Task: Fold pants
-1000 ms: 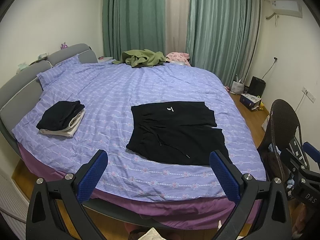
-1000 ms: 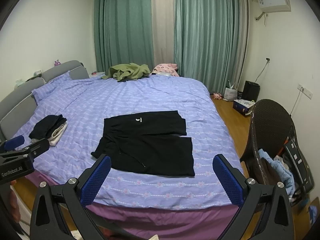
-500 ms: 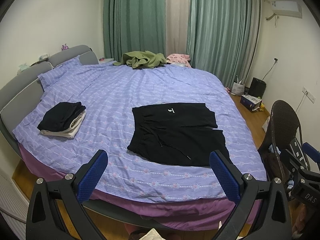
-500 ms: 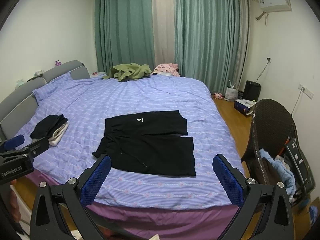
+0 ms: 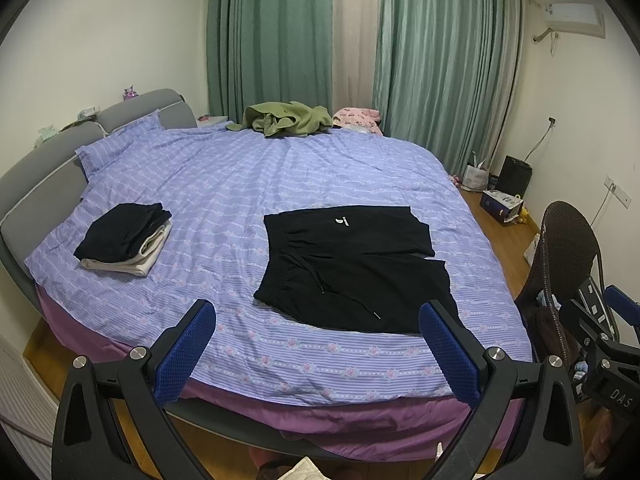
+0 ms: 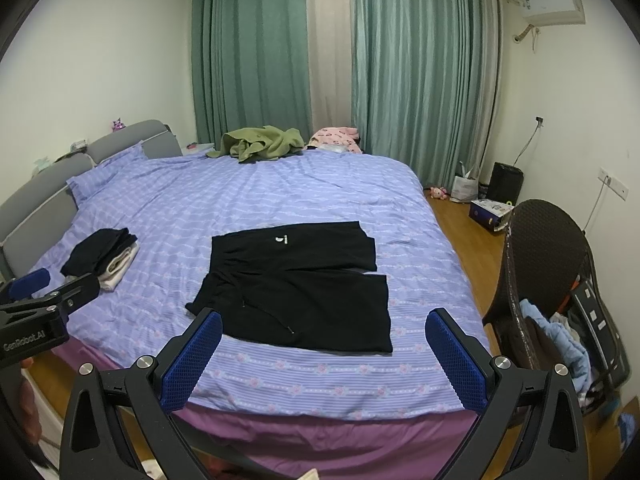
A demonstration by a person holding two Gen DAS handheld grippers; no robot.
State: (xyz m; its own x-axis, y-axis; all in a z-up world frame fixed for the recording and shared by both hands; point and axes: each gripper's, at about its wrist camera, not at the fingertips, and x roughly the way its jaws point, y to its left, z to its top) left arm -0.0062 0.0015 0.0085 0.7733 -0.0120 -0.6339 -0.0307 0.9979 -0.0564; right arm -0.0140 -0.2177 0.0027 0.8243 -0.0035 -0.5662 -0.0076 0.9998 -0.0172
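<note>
Black shorts (image 5: 352,268) with a white logo and a drawstring lie flat on the purple striped bed (image 5: 240,184), waistband to the left; they also show in the right wrist view (image 6: 296,288). My left gripper (image 5: 318,332) is open and empty, held off the bed's near edge, short of the shorts. My right gripper (image 6: 324,340) is open and empty, also off the near edge. The left gripper (image 6: 36,300) shows at the left of the right wrist view, and the right gripper (image 5: 600,336) shows at the right edge of the left wrist view.
A folded stack of black and cream clothes (image 5: 124,240) lies on the bed's left side. Green (image 5: 288,120) and pink (image 5: 356,118) garments lie at the far edge. A brown wicker chair (image 6: 548,272) with clothes stands to the right. Boxes and bags (image 6: 492,200) sit on the floor.
Both views have drifted slightly back and up from the bed; the shorts sit a little lower in frame. Both grippers stay open.
</note>
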